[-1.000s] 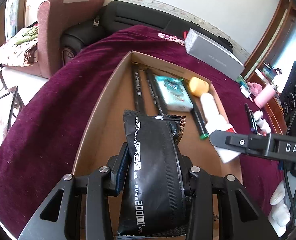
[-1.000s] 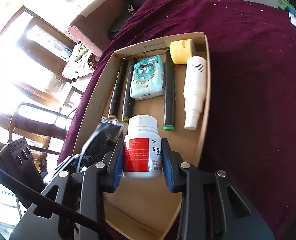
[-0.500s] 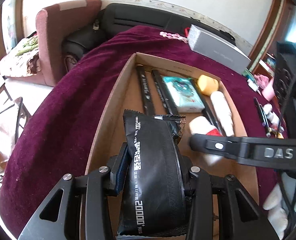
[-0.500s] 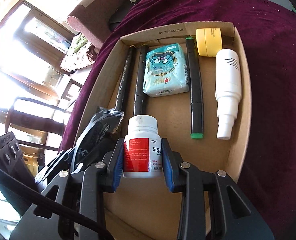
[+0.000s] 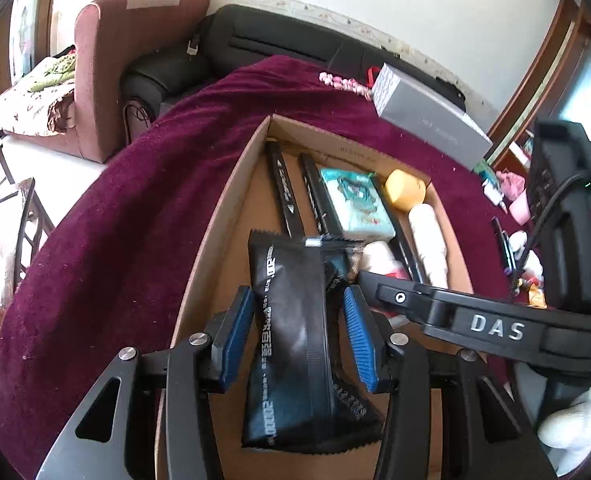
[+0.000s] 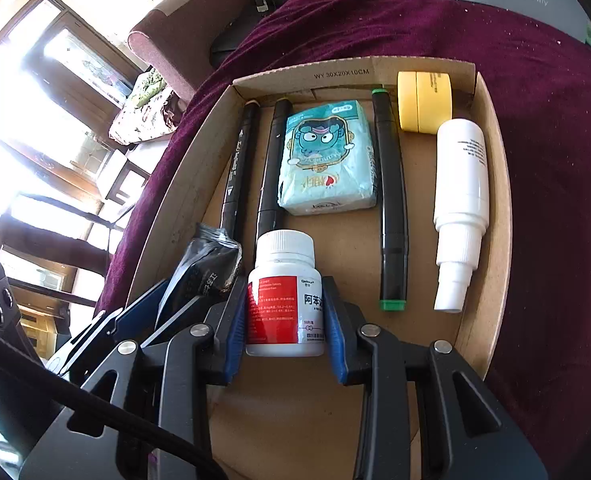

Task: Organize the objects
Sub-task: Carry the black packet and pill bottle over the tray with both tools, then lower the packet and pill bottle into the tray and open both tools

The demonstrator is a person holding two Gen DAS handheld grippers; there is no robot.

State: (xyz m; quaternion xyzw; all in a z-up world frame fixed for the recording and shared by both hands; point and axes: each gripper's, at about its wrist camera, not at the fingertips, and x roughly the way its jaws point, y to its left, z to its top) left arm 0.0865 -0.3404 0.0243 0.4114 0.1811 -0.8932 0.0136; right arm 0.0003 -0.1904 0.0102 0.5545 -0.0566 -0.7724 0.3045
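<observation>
A: Step in hand: both items are being set down in the cardboard box point(image 6: 491, 208). The left gripper point(image 5: 299, 340) has its jaws opening; the black foil packet point(image 5: 291, 344) lies between the blue pads point(image 5: 235, 340) with a gap on each side, lower centre of the left view, over the box floor.

B: And the right gripper point(image 6: 285, 316)?

A: Jaws clamped on the white pill bottle point(image 6: 283, 300), lower centre of the right view, just below the two black markers point(image 6: 271, 168).

B: Next move?

A: My reading: lift the left gripper clear without dragging the packet, then lay the bottle in the bare patch and release.

B: Materials?

A: Packet: crinkled glossy foil, serrated ends, limp. Bottle: rigid smooth plastic, ribbed cap, red label. Box: matte corrugated card on a plush maroon cloth point(image 6: 555, 120) over the tabletop.
</observation>
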